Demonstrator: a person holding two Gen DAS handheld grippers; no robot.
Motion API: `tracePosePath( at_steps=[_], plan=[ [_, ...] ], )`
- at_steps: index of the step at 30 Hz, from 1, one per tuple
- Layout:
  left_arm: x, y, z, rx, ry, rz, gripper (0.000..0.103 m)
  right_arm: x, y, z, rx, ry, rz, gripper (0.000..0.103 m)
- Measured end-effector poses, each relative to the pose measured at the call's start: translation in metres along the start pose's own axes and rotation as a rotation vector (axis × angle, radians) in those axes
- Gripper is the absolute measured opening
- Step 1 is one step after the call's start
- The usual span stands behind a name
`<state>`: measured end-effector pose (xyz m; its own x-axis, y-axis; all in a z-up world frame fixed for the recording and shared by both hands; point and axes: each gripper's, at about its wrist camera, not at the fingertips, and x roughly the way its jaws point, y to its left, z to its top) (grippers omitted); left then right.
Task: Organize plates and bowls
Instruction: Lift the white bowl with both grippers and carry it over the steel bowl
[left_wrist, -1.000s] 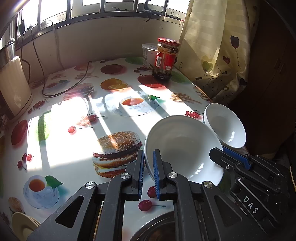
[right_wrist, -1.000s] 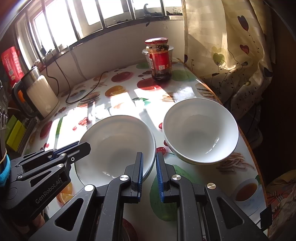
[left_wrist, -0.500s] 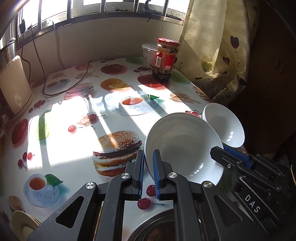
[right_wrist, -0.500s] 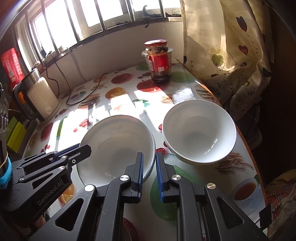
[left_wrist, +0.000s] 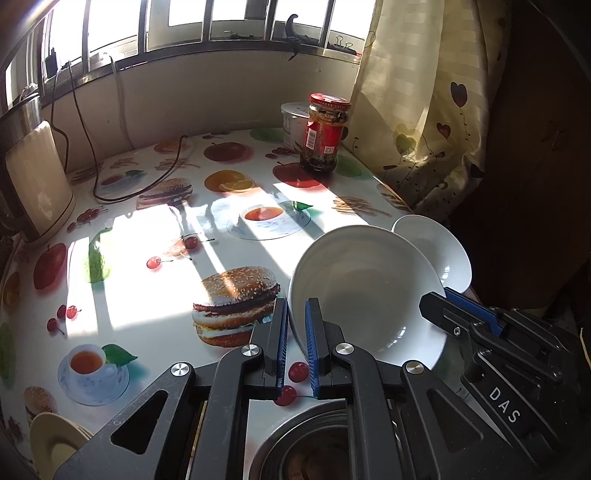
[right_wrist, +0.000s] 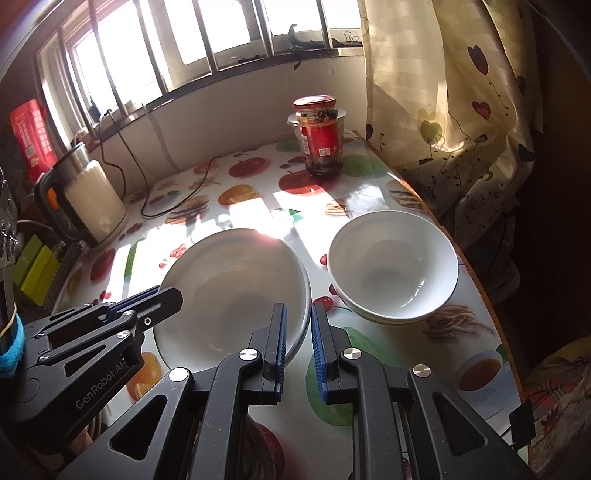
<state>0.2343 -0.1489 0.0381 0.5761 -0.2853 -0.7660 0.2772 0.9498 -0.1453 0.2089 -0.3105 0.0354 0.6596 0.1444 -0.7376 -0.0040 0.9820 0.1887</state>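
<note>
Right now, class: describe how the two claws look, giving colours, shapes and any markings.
Both are black linkage frames with silver pivot bolts and blue ribbed pads. The left claw reads "GenRobot.AI" on its side; the right claw reads "DAS".

1. Hard sunlight pours through the barred window ahead of me; the panes are blown out to white.
2. It lays bright bands and bar shadows across the glossy tabletop, with white glare on the rim of the wide bowl in my right view.
3. The jar is backlit and casts a shadow toward me.
4. The curtain glows; the right edge beyond it sinks into near black.
5. Fisheye bending curves the window sill, and the corners vignette darkly.
6. Focus is sharp, without motion blur.
</note>
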Motion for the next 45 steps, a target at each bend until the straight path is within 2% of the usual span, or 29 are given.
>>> tracePosePath(
  at_steps=[13,31,36,37,41,42,44,45],
  plan=[
    [-0.025,-0.005,-0.011,0.001,-0.027,-0.009,0.010,-0.028,0.007,-0.007,-0.003,-0.027,0.004,0.014],
    [-0.059,-0.004,-0.038,0.003,-0.043,-0.011,0.010,-0.062,0.021,-0.035,-0.016,-0.038,0.018,0.014],
    [-0.067,-0.010,-0.043,0.018,-0.061,-0.032,0.010,-0.069,0.027,-0.041,-0.030,-0.051,0.031,0.014],
    [-0.067,-0.012,-0.044,0.021,-0.063,-0.044,0.010,-0.070,0.031,-0.042,-0.041,-0.055,0.031,0.014],
    [-0.049,-0.020,-0.053,0.056,-0.019,-0.017,0.010,-0.065,0.035,-0.049,-0.054,-0.068,0.026,0.014],
    [-0.046,-0.019,-0.055,0.045,-0.020,-0.040,0.010,-0.059,0.033,-0.052,-0.047,-0.056,-0.001,0.014],
    [-0.040,-0.014,-0.059,0.014,-0.010,-0.019,0.011,-0.050,0.027,-0.058,-0.018,-0.020,0.019,0.014],
    [-0.039,-0.011,-0.058,-0.007,-0.010,-0.039,0.011,-0.048,0.026,-0.061,-0.024,-0.019,0.029,0.014]
  ],
)
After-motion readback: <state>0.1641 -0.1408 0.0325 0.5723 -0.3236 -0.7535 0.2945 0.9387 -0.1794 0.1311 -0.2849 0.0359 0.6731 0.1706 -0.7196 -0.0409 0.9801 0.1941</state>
